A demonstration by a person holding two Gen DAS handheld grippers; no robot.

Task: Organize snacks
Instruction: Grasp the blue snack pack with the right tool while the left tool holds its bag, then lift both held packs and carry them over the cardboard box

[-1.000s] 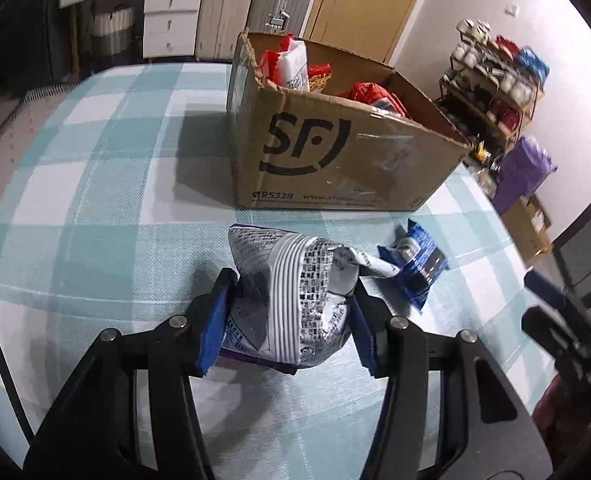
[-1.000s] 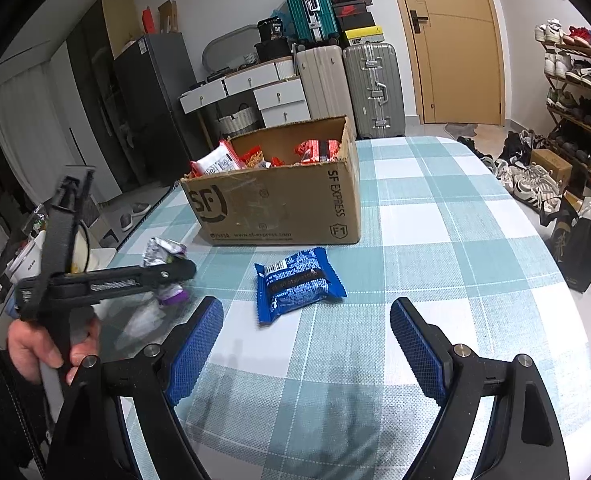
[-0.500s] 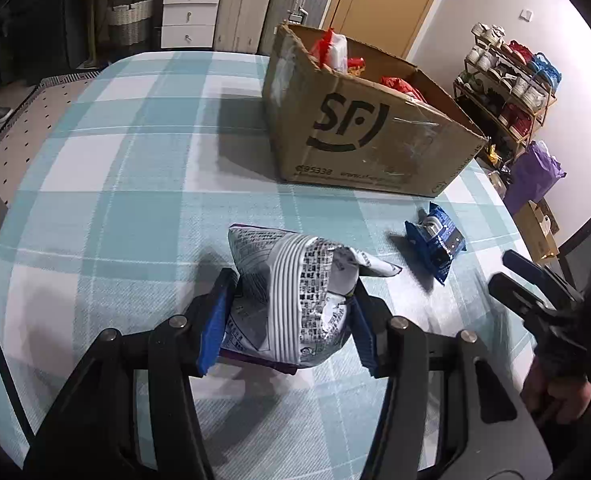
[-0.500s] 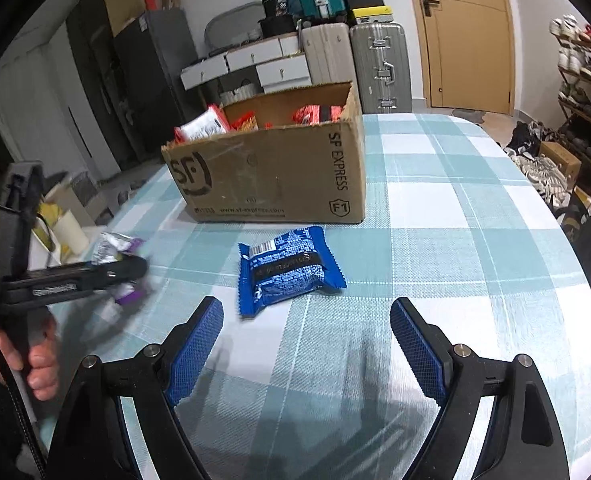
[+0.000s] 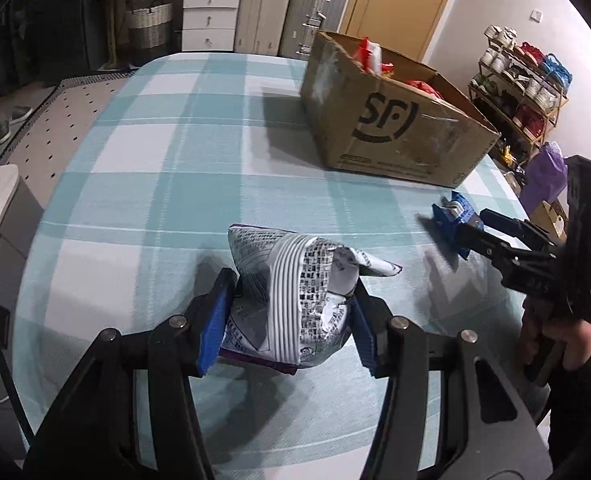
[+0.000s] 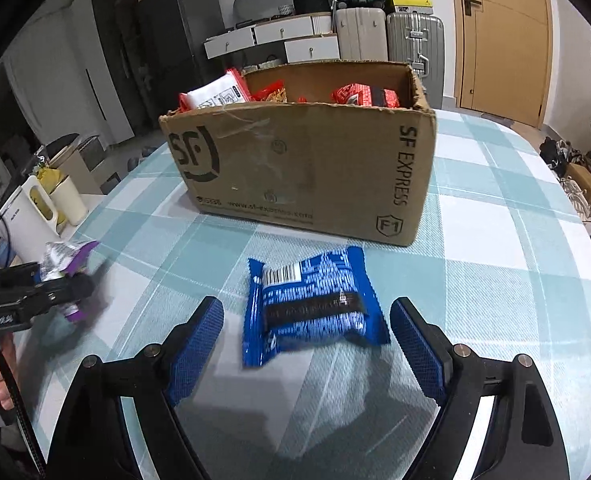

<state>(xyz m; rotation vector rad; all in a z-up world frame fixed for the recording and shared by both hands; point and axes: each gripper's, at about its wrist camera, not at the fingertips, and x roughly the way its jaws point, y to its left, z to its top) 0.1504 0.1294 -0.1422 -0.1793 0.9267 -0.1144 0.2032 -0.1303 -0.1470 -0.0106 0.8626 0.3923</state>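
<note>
While the checked teal-and-white tablecloth (image 5: 155, 168) is lying flat across the table, the left gripper (image 5: 287, 320) is squeezing a crinkly silver foil snack bag (image 5: 291, 296) between its blue ribbed pads (image 5: 215, 328), so the puffed pouch is bulging upward with its printed seam folding over and a purple edge showing underneath. To its right, the right gripper (image 6: 307, 344) is hanging with its jaws spread wide, gripping nothing, and its textured blue pads are flanking a glossy blue snack packet (image 6: 311, 308) without touching it. That packet, pillow-shaped with zigzag crimped ends and a white barcode patch, is lying flat on the cloth just in front of the cardboard box (image 6: 295, 168). The brown corrugated box, with ragged torn rims, shiny tape and black SF lettering, is sitting open-topped farther back on the table, with red and white wrappers (image 6: 223, 94) poking above its edge. Beyond the table, hard-shell ribbed suitcases (image 6: 391, 36) are standing beside a tan wooden door (image 6: 499, 40), white drawers are lining the wall, and a white kettle (image 6: 23, 216) is sitting off the table's left side.
</note>
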